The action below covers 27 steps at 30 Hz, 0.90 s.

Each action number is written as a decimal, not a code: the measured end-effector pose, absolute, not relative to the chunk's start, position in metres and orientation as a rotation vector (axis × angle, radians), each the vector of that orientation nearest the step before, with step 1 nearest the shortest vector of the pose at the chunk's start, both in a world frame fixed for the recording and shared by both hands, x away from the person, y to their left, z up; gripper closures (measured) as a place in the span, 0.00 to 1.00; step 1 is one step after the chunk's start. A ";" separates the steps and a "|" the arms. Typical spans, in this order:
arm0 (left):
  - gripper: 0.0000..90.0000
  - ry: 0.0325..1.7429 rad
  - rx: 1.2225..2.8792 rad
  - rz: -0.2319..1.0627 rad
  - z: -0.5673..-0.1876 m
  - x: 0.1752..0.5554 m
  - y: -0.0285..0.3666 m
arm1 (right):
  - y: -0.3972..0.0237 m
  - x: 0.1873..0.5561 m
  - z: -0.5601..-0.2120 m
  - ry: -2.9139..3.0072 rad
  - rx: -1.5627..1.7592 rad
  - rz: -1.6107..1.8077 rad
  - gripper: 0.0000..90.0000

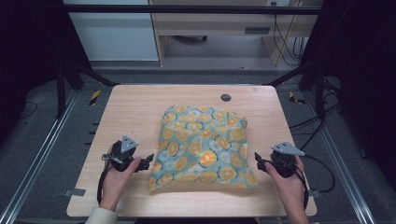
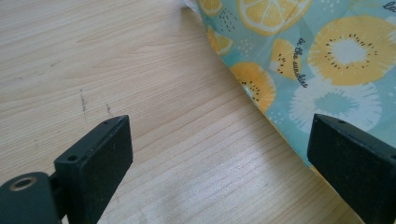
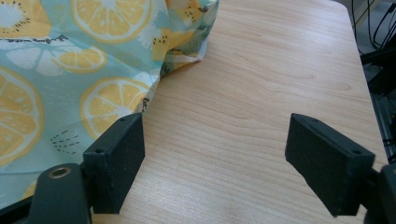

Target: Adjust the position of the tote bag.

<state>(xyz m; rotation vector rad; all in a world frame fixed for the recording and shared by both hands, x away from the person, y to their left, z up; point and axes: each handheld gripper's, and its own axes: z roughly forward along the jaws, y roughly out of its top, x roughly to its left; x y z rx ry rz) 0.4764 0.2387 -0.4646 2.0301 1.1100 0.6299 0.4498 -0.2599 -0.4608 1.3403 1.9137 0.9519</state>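
A teal fabric cloth printed with yellow citrus slices (image 1: 202, 147) lies rumpled on the middle of the light wooden desk (image 1: 135, 107). The left gripper (image 1: 148, 162) sits just beside the cloth's left edge, its fingers (image 2: 95, 161) spread wide and empty. The right gripper (image 1: 258, 158) sits just beside the cloth's right edge, its fingers (image 3: 116, 158) also wide apart, gripping nothing.

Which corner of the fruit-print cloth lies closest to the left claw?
The near left corner of the fruit-print cloth, beside the open left claw; the other three lie farther.
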 end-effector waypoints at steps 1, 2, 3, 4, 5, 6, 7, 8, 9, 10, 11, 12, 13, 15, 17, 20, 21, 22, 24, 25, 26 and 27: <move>0.08 1.108 2.029 0.624 -0.464 0.476 0.238 | -0.260 0.450 -0.461 1.916 1.343 0.946 0.21; 0.08 1.106 2.026 0.620 -0.464 0.475 0.238 | -0.260 0.450 -0.461 1.916 1.350 0.944 0.21; 0.08 1.101 2.029 0.612 -0.463 0.475 0.238 | -0.259 0.449 -0.461 1.916 1.358 0.947 0.20; 0.08 1.097 2.029 0.609 -0.462 0.475 0.237 | -0.260 0.449 -0.460 1.914 1.364 0.949 0.20; 0.08 1.097 2.027 0.600 -0.462 0.475 0.235 | -0.259 0.449 -0.459 1.909 1.377 0.960 0.20; 0.07 1.095 2.030 0.580 -0.461 0.476 0.234 | -0.260 0.449 -0.458 1.907 1.379 0.963 0.20; 0.07 1.089 2.034 0.563 -0.460 0.478 0.232 | -0.260 0.450 -0.456 1.912 1.376 0.962 0.21; 0.07 1.082 2.039 0.574 -0.458 0.480 0.231 | -0.259 0.451 -0.454 1.919 1.385 0.969 0.22; 0.07 1.082 2.040 0.580 -0.456 0.482 0.230 | -0.259 0.454 -0.452 1.919 1.395 0.983 0.23; 0.07 1.082 2.036 0.581 -0.455 0.484 0.229 | -0.258 0.460 -0.448 1.931 1.397 0.989 0.25; 0.07 1.083 2.031 0.576 -0.453 0.489 0.229 | -0.258 0.464 -0.447 1.927 1.399 0.991 0.26; 0.07 1.089 2.022 0.562 -0.451 0.493 0.228 | -0.258 0.464 -0.447 1.927 1.399 0.991 0.26; 0.07 1.094 2.022 0.557 -0.448 0.500 0.227 | -0.256 0.468 -0.444 1.933 1.402 0.995 0.28; 0.08 1.104 2.027 0.563 -0.445 0.510 0.225 | -0.252 0.479 -0.440 1.948 1.400 1.008 0.32; 0.09 1.115 2.037 0.569 -0.440 0.521 0.223 | -0.247 0.488 -0.435 1.969 1.393 1.007 0.34; 0.10 1.132 2.029 0.563 -0.434 0.535 0.220 | -0.239 0.506 -0.427 1.999 1.400 1.031 0.43; 0.10 1.138 2.023 0.575 -0.432 0.539 0.219 | -0.239 0.506 -0.427 1.999 1.400 1.031 0.43; 0.11 1.147 2.008 0.589 -0.431 0.543 0.218 | -0.237 0.509 -0.427 2.012 1.403 1.036 0.45; 0.12 1.168 1.979 0.588 -0.430 0.550 0.216 | -0.234 0.516 -0.428 2.012 1.402 1.036 0.49; 0.12 1.172 1.977 0.587 -0.430 0.553 0.216 | -0.234 0.521 -0.429 2.010 1.413 1.039 0.51; 0.12 1.181 1.976 0.591 -0.431 0.555 0.215 | -0.234 0.524 -0.429 2.008 1.415 1.042 0.51; 0.13 1.184 1.979 0.595 -0.431 0.557 0.214 | -0.234 0.526 -0.430 1.998 1.419 1.043 0.53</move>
